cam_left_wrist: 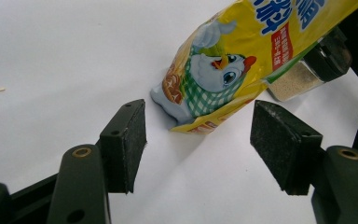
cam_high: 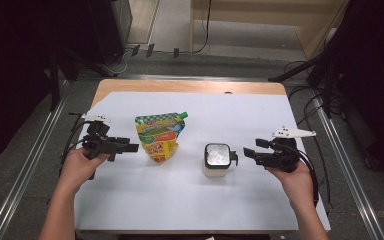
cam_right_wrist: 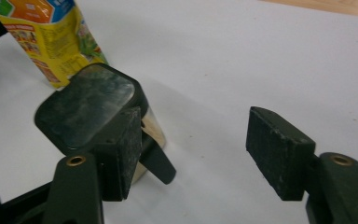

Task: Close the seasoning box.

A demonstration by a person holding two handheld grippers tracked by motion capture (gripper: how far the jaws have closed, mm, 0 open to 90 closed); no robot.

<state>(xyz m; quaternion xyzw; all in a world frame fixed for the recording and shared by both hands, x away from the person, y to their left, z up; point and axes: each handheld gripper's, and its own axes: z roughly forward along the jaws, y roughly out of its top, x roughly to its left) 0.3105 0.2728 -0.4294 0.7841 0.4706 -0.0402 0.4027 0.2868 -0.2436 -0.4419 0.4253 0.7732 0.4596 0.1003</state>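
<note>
Yellow glossy pouch (cam_high: 161, 136), cartoon chick print, spout cap, lying left of the jar.
Square black-lidded jar (cam_high: 216, 159), pale powder; left tongs (cam_high: 131, 147) and right tongs (cam_high: 246, 153) both released, empty.

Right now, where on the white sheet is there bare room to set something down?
The far strip behind the yellow pouch and jar is bare, as is the near strip between the forearms. It is crowded mid-table, where the left hand-held gripper and right hand-held gripper flank both.
</note>
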